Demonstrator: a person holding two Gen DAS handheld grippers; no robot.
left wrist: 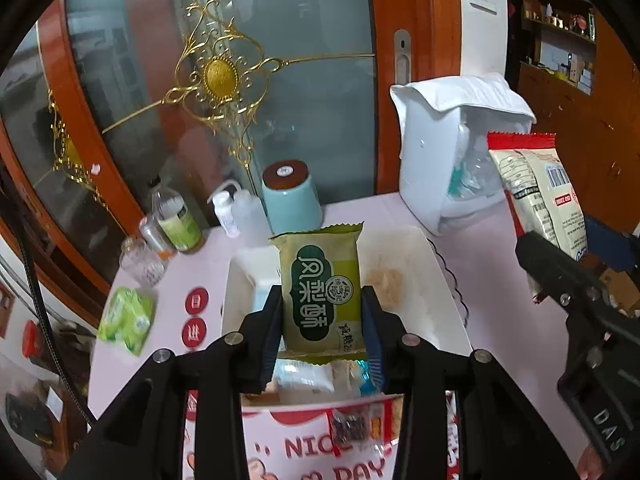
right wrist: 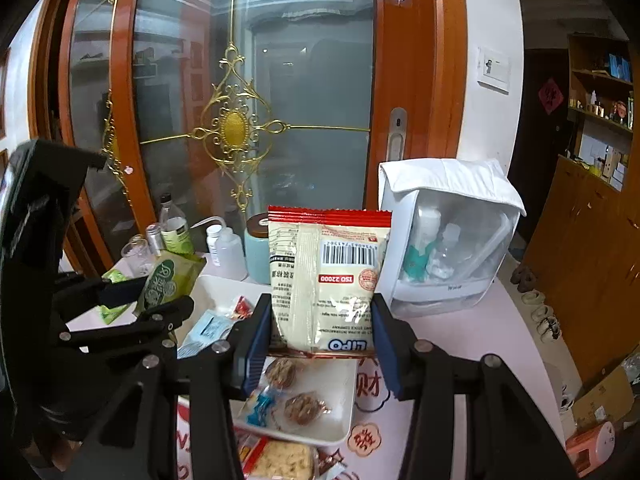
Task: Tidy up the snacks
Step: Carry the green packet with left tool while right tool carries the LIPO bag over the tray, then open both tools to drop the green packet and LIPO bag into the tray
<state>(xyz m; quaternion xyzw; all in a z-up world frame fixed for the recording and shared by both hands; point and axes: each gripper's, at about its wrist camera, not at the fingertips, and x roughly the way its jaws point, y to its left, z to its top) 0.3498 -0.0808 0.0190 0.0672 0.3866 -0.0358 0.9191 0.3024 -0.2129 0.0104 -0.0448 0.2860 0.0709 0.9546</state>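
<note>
My left gripper point(left wrist: 322, 312) is shut on a green snack packet point(left wrist: 322, 288) with white characters, held upright above the white tray point(left wrist: 432, 280). From the right wrist view the same green packet point(right wrist: 166, 280) shows at the left in the left gripper point(right wrist: 136, 300). My right gripper point(right wrist: 322, 328) is shut on a cream packet with red ends and a barcode point(right wrist: 326, 276), also lifted over the tray point(right wrist: 340, 416). That cream packet point(left wrist: 538, 196) appears at the right of the left wrist view. Several wrapped snacks point(right wrist: 298, 404) lie in the tray.
A white storage box with a lid point(right wrist: 444, 240), a light blue cup point(left wrist: 290, 200), squeeze bottles point(left wrist: 236, 208), a green-labelled bottle point(left wrist: 178, 220) and a glass point(left wrist: 140, 260) stand at the table's back. A green tissue pack point(left wrist: 126, 320) lies left. A glass door stands behind.
</note>
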